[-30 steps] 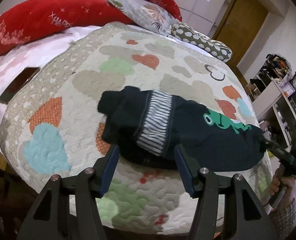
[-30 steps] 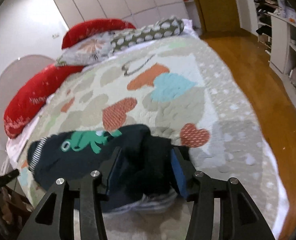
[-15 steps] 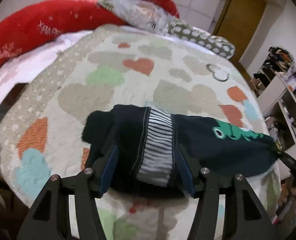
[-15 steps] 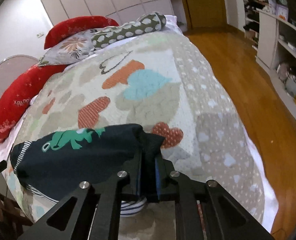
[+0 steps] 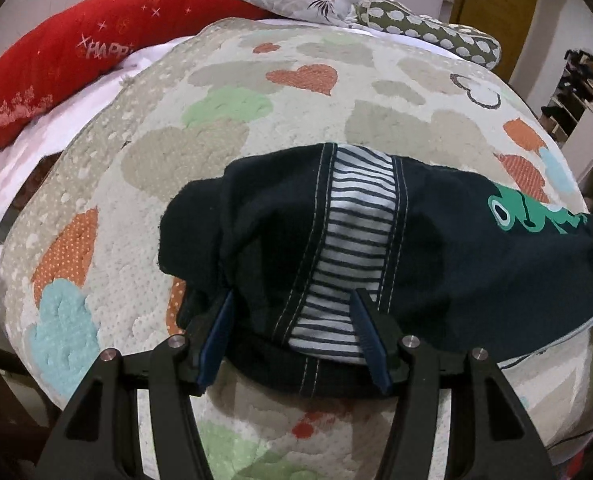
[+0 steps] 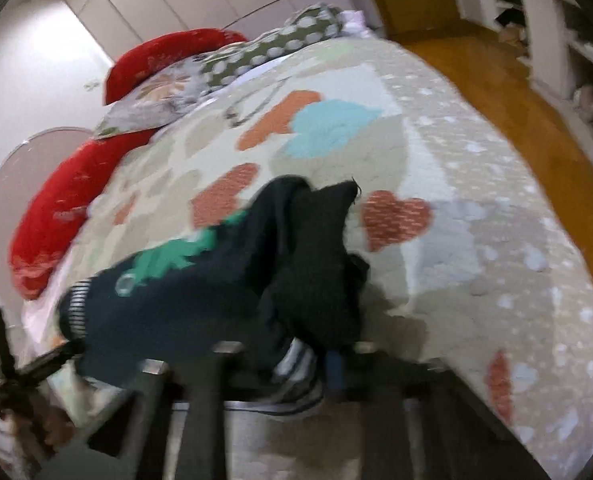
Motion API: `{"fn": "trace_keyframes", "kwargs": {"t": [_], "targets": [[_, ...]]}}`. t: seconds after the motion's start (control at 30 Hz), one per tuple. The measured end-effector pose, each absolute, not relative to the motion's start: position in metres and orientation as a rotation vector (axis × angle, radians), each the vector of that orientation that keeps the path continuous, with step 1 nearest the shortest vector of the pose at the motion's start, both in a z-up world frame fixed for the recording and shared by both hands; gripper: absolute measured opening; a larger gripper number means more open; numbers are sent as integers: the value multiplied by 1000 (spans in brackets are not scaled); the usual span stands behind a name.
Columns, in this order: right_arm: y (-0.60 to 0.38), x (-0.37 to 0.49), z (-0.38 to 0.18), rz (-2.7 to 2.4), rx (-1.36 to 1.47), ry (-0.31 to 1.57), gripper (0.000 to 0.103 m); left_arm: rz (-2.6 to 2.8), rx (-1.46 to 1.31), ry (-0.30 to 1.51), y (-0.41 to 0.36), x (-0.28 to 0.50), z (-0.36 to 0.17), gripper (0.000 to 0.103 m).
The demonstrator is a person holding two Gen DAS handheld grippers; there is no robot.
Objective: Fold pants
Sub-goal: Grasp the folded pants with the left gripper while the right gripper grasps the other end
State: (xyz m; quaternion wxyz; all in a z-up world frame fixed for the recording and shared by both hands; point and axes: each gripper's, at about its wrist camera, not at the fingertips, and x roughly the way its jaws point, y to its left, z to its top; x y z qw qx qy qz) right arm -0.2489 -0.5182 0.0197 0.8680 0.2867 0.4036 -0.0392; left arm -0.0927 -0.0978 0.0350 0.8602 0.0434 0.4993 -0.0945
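Folding step in progress: dark navy pants (image 5: pixel 436 248) lie bunched near the front edge of the bed (image 5: pixel 224 148), partly lifted at both ends. Left gripper (image 5: pixel 292 332) has jaws set fairly wide with the striped waistband panel (image 5: pixel 348 248) and a thick wad of fabric between the blue pads; pads touch cloth on both sides, so reads as holding the waistband end, tho how firm the pinch is can't be confirmed. Right gripper (image 6: pixel 280 360) is at the other end, leg/hem side; that view is motion-blurred, jaws mostly hidden under cloth, so can't tell if clamped. Black fabric drapes up over it, hem corner sticking up.

Judgement: mid-fold, prob. carrying one end over toward the other. Next move calls for both ends moving together, keeping fabric taut enough so layers don't slump, then laying down flat on the quilt w/ edges lined up. Risk: bunched wad at left slips out, fold comes out lumpy.

Writing: red bolster pillow (image 5: pixel 72 60) at the head-left edge shows "HAPP…" in pale stitching, rest cut off. Green frog-like graphic (image 5: pixel 536 216) on pants, no legible text. No brand tags visible.
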Motion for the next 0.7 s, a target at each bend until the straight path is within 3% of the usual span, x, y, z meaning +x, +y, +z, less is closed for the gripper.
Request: {"fn": "trace_keyframes", "kwargs": {"t": [0.17,0.27,0.4,0.57,0.7], "targets": [[-532,-252,26,-139,610,830,19,-182,103,1034,-103,-94,32,61],[-533,-255,13,-201,595,845,41,-177,120,1027,-106,-95,33,63],[-546,-280,19,-235,709,759,50,-253,13,1049,-94,-101,53,63],[-542,-306,62,-348,610,607,50,-341,-39,961,-100,-106,90,63],[-501,-294,92,-211,494,554,50,-346,-1,993,-125,-91,82,63]]}}
